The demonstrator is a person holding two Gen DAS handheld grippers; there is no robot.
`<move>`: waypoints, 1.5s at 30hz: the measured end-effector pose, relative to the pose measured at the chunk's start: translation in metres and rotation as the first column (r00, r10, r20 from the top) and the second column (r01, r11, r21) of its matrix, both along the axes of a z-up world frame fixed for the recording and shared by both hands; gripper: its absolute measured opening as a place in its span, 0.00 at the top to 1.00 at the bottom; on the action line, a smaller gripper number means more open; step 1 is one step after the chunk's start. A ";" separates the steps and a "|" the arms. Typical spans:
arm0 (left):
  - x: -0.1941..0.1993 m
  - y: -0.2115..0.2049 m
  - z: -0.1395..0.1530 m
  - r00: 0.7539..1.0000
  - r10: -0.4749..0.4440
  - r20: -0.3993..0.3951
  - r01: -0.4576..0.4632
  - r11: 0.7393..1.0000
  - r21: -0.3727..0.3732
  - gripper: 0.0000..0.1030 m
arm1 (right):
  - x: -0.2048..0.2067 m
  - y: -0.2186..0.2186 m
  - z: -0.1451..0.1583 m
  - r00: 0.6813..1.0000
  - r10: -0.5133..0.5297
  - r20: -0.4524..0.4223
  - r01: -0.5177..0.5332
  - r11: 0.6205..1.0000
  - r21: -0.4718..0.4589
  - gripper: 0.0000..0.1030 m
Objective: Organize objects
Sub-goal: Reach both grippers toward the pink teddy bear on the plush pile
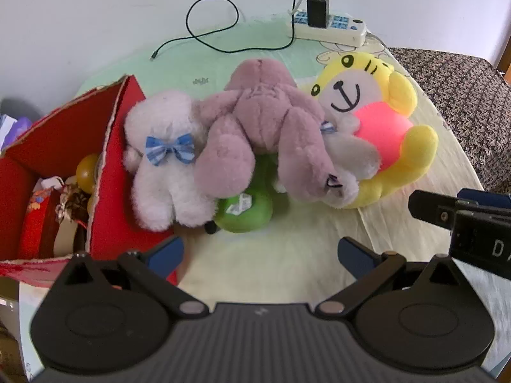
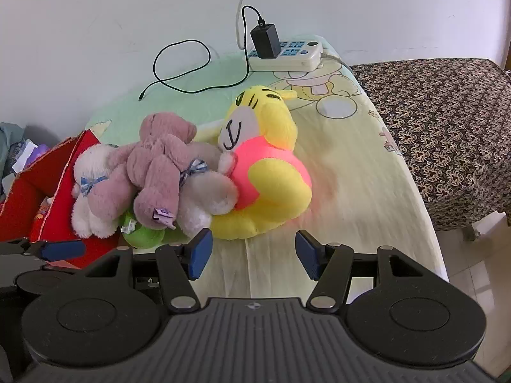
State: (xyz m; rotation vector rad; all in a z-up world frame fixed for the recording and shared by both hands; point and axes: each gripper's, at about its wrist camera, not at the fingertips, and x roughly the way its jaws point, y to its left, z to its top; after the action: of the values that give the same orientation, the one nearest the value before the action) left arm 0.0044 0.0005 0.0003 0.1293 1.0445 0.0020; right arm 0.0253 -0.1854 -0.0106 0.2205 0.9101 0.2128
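Observation:
A pile of plush toys lies on the table: a white bear with a blue bow (image 1: 159,156) (image 2: 91,191), a mauve bear (image 1: 262,118) (image 2: 159,166) sprawled on top, a green toy (image 1: 246,207) (image 2: 143,234) under them, and a yellow tiger holding a pink heart (image 1: 380,121) (image 2: 268,178) at the right. A red cardboard box (image 1: 64,146) (image 2: 38,191) stands open at the left. My left gripper (image 1: 260,255) is open and empty, just short of the green toy. My right gripper (image 2: 254,253) is open and empty, in front of the yellow tiger.
The red box holds a red tin (image 1: 38,223) and a yellow ball (image 1: 87,172). A white power strip with a black charger (image 1: 329,25) (image 2: 284,52) and its looped cable (image 1: 210,28) (image 2: 179,67) lie at the back. A patterned brown cloth (image 2: 447,121) covers furniture at the right.

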 end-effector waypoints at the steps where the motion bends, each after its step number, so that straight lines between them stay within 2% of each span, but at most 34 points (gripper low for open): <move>1: -0.003 0.001 0.001 1.000 -0.002 -0.007 0.002 1.000 0.007 0.01 | 0.000 -0.001 0.000 1.000 0.000 0.001 0.000 1.000 0.001 0.41; 8: -0.003 -0.003 0.003 1.000 -0.002 0.005 0.002 1.000 0.017 0.01 | -0.001 -0.002 0.004 1.000 0.017 0.017 -0.017 1.000 0.013 0.41; 13: -0.002 -0.005 0.006 1.000 -0.020 0.013 0.020 0.999 0.035 0.01 | 0.001 -0.006 0.014 0.998 0.020 0.060 -0.022 0.999 0.030 0.41; 19: 0.005 -0.015 0.017 0.996 -0.058 0.061 0.057 0.998 0.023 0.01 | 0.013 -0.020 0.024 0.994 -0.013 0.104 0.001 0.993 0.119 0.42; 22: 0.007 -0.024 0.021 0.993 -0.082 0.086 0.082 0.997 0.004 0.01 | 0.024 -0.027 0.028 0.993 -0.028 0.116 0.013 0.991 0.132 0.42; 25: 0.016 -0.031 0.018 0.994 -0.097 0.042 0.095 0.995 0.031 0.01 | 0.034 -0.032 0.027 0.991 -0.046 0.124 0.029 0.991 0.132 0.42; 27: 0.019 -0.032 0.018 0.994 -0.102 0.028 0.101 0.995 0.019 0.01 | 0.040 -0.035 0.028 0.990 -0.048 0.132 0.030 0.990 0.135 0.42; 34: 0.026 -0.030 0.018 0.994 -0.100 0.031 0.101 0.995 -0.012 0.01 | 0.046 -0.037 0.021 0.991 -0.050 0.127 0.033 0.991 0.132 0.42; 45: 0.029 -0.020 0.017 0.996 -0.087 0.027 0.087 0.996 -0.023 0.01 | 0.050 -0.032 0.014 0.994 -0.038 0.099 0.019 0.984 0.179 0.43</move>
State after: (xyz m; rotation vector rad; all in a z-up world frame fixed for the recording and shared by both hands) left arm 0.0329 -0.0195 0.0168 0.1522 1.0116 -0.0879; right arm 0.0757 -0.2171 0.0038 0.3843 0.7865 0.2766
